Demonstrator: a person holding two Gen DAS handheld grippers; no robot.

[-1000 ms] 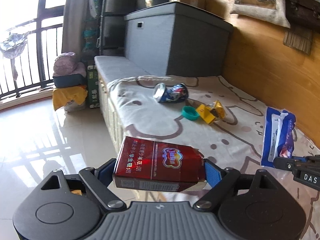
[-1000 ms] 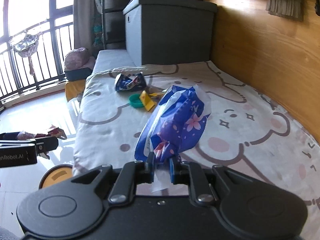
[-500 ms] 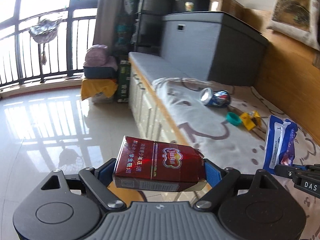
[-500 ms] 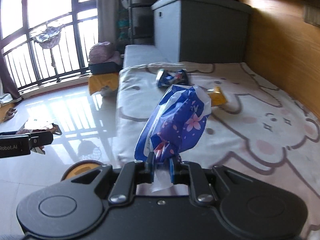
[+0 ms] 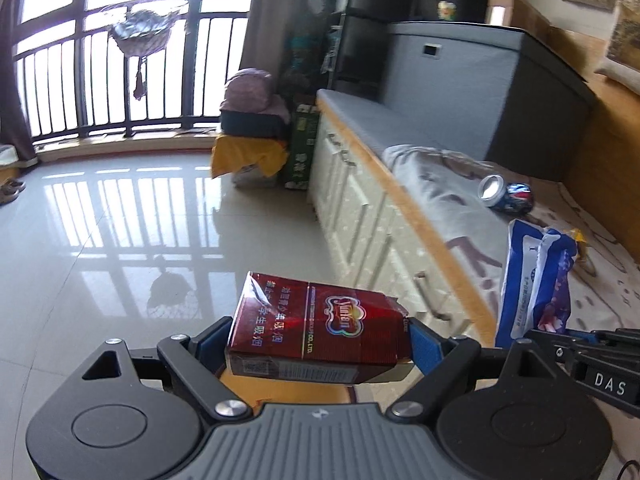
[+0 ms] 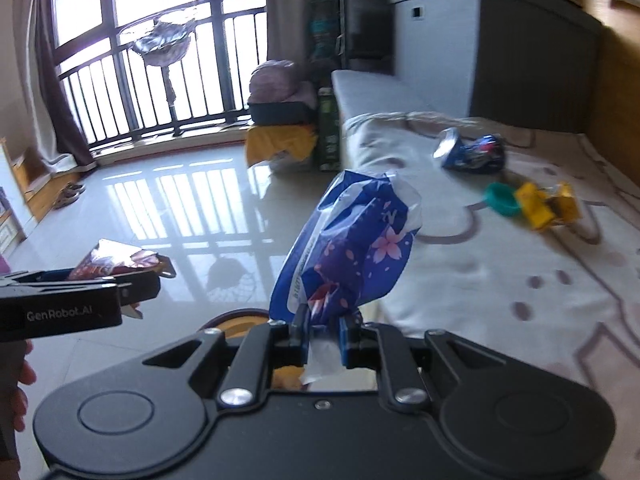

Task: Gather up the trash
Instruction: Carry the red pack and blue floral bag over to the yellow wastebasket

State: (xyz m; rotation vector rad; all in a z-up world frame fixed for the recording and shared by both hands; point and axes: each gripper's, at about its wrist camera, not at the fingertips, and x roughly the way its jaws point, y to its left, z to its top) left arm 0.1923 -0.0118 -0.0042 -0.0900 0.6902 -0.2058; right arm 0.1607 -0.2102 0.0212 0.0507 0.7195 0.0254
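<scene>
Between L fingers [image 5: 320, 344]: red cig pack [image 5: 316, 332]; R fingers [image 6: 324, 332]: blue wrapper [image 6: 352, 248].

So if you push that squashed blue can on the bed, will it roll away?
Probably not far. The blue can looks crushed and dented, so it would likely wobble or skid instead of rolling. It lies on a soft blanket, which should slow it too. Being squashed and apparently empty, it is probably very light to lift.

Left hand-held gripper [image 5: 318, 342] clamped wide, right hand-held gripper [image 6: 324, 330] pinched narrow (both held level, side by side).
</scene>
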